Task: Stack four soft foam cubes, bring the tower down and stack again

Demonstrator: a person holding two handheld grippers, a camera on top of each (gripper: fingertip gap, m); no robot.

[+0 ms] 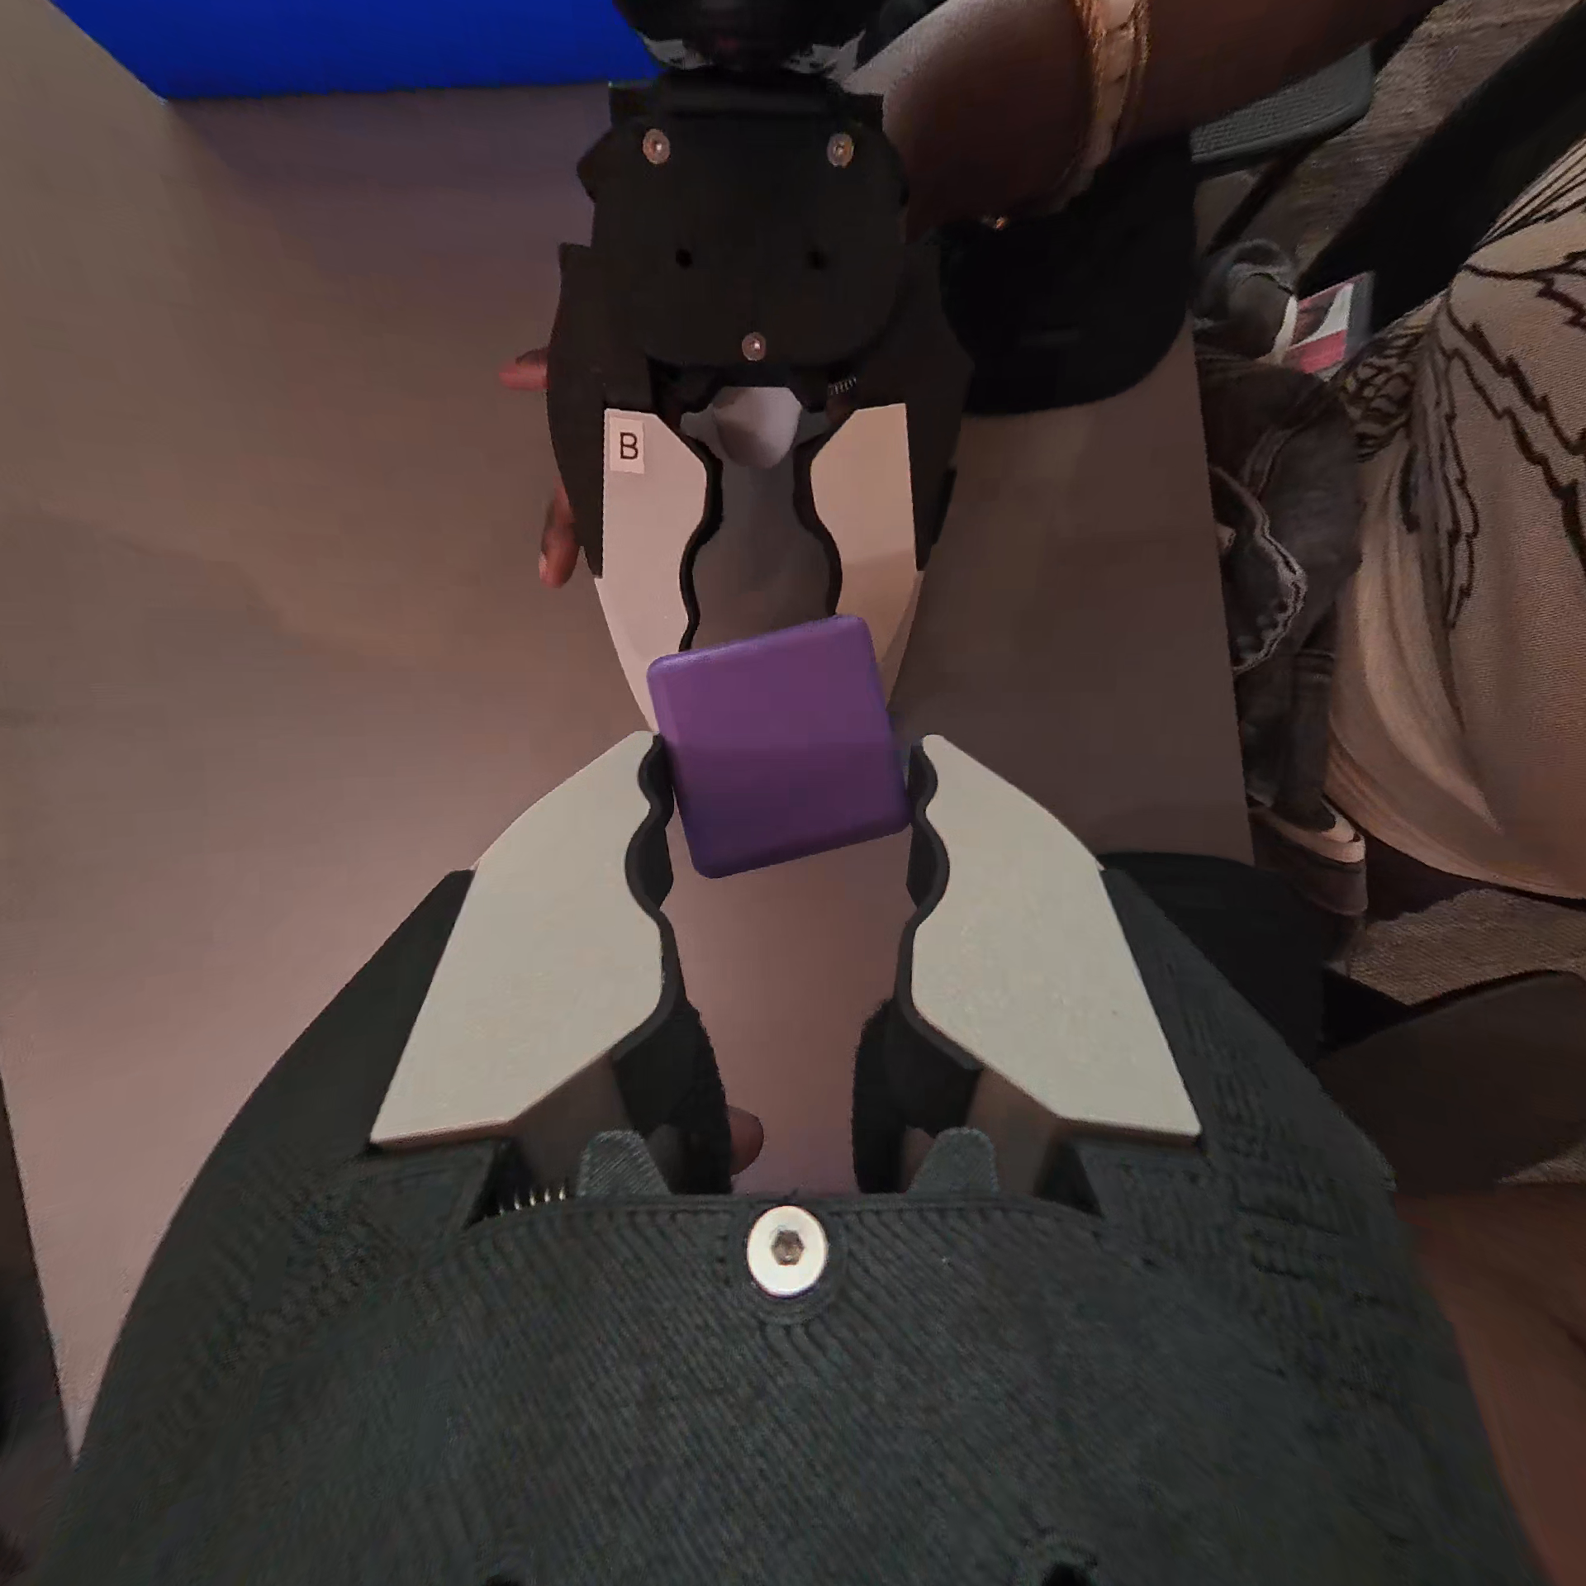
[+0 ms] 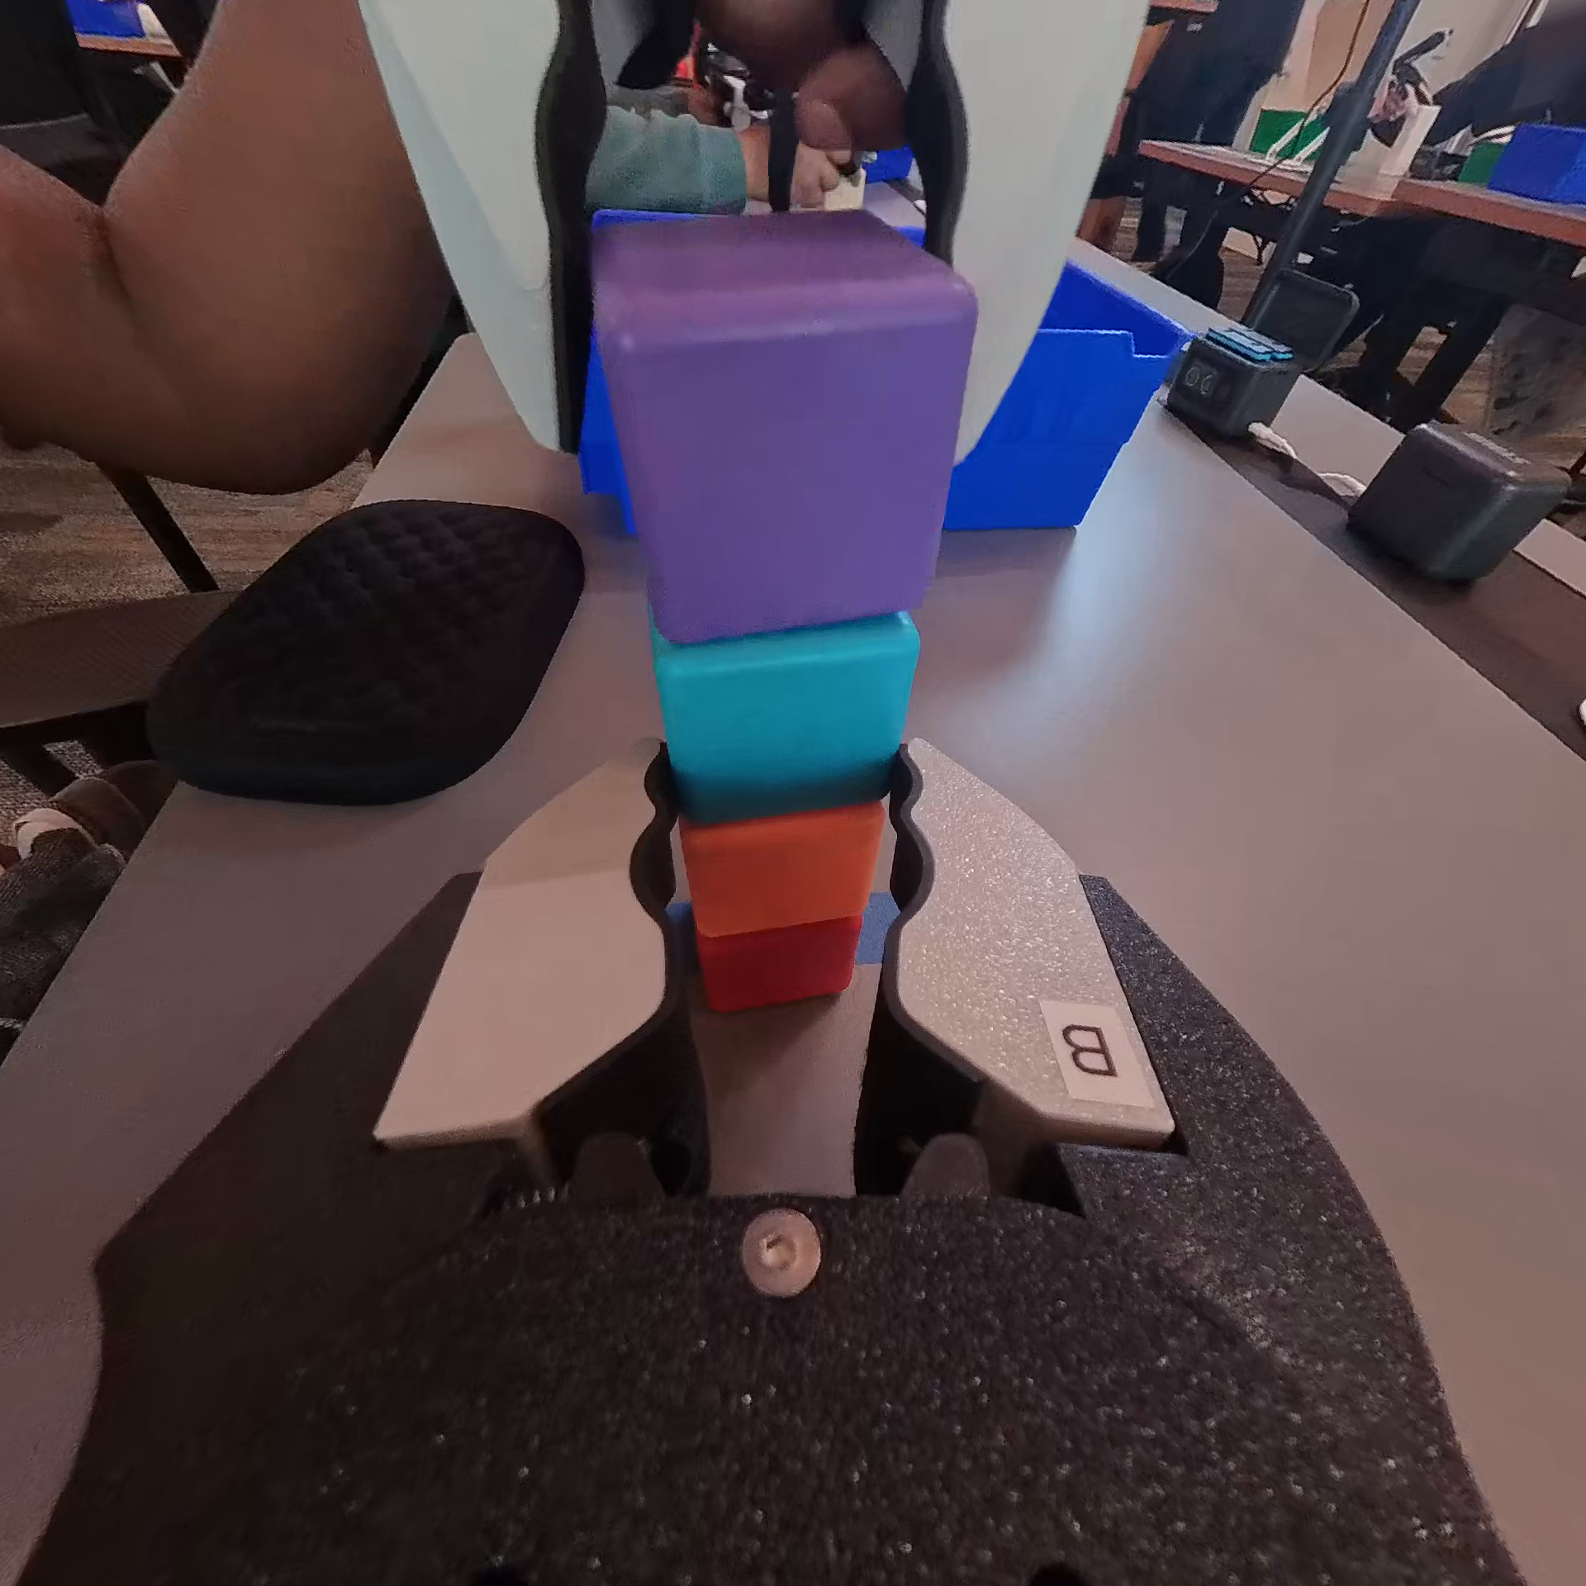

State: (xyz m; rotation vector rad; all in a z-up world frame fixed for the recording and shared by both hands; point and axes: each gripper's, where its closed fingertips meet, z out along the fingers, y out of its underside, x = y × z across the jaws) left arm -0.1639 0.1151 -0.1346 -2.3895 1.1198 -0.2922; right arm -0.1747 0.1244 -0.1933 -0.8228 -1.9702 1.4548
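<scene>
A tower of four foam cubes stands on the grey table (image 2: 1159, 772): red cube (image 2: 777, 965) at the bottom, then orange cube (image 2: 781, 867), teal cube (image 2: 785, 704) and purple cube (image 2: 781, 429) on top, sitting slightly askew. My left gripper (image 1: 785, 755) comes down from above and straddles the purple cube (image 1: 772, 738). Its left pad touches the cube and a thin gap shows at the right pad. It shows in the right wrist view too (image 2: 764, 446). My right gripper (image 2: 777, 772) is level with the teal cube, both pads against its sides. It also faces me in the left wrist view (image 1: 764, 635).
A blue bin (image 2: 1056, 412) stands on the table behind the tower. Two dark boxes (image 2: 1450, 506) sit at the right edge. A black padded chair part (image 2: 369, 652) lies past the left table edge. Blue tape (image 2: 875, 931) marks the tower's base. A person's arm (image 2: 214, 257) is at upper left.
</scene>
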